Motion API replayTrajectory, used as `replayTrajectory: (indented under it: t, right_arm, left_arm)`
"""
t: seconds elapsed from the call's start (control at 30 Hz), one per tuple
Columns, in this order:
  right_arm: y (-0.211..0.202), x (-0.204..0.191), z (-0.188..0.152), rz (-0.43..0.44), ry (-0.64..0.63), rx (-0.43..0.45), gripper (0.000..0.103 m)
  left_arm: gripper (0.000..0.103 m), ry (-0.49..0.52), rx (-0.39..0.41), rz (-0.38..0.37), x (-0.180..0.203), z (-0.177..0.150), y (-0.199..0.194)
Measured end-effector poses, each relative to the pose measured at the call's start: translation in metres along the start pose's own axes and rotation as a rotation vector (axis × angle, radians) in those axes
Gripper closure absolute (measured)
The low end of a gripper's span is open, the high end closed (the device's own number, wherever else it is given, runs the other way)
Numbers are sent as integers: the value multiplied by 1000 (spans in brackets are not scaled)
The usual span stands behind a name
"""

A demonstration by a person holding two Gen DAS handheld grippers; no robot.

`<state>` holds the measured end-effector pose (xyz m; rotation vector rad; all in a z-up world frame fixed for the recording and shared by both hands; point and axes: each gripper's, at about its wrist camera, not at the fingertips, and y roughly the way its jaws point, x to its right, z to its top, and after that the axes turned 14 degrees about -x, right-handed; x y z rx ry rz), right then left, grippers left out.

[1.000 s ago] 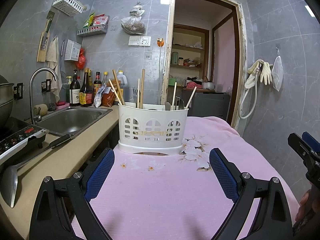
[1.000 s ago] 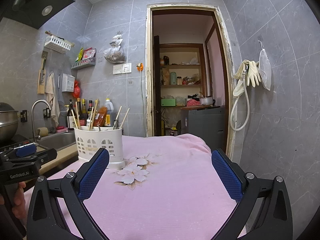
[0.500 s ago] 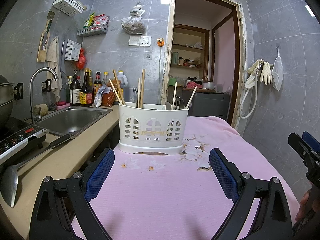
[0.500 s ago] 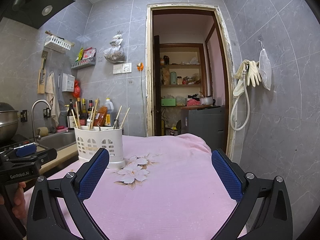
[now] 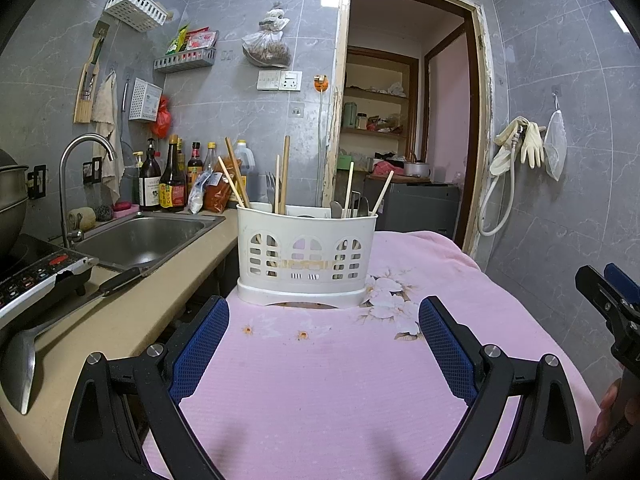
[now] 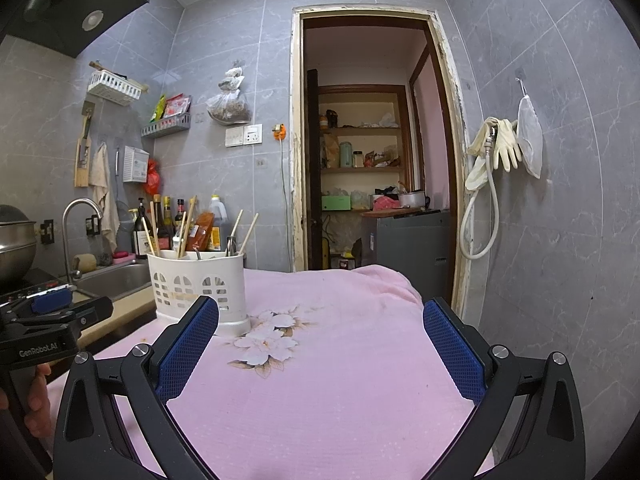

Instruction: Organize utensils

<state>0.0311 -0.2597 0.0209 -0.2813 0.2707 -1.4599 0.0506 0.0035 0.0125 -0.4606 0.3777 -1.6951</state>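
Note:
A white slotted utensil holder [image 5: 306, 258] stands on a pink flowered cloth [image 5: 320, 380]. It holds several wooden chopsticks [image 5: 234, 176], a fork [image 5: 271, 186] and spoons [image 5: 362, 206]. My left gripper [image 5: 323, 346] is open and empty, a short way in front of the holder. In the right wrist view the holder [image 6: 198, 286] is at the left, beyond my open, empty right gripper [image 6: 320, 350]. The left gripper's body [image 6: 44, 328] shows at that view's left edge, and the right gripper's tip [image 5: 608, 296] shows at the left view's right edge.
A counter at the left carries a steel sink [image 5: 140, 238] with a tap, sauce bottles [image 5: 168, 182], an induction cooker [image 5: 36, 276] and a metal spatula [image 5: 60, 320]. A doorway [image 6: 368, 168] opens behind the table. A hose and gloves [image 6: 492, 160] hang on the right wall.

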Motion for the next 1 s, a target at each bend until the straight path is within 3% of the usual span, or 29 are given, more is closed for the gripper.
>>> replayTrajectory:
  t: [1.0]
  right_arm:
    - [0,0,0,0,-1,-1,0]
  left_arm:
    - [10,-16,-18,21,-3,-1,5]
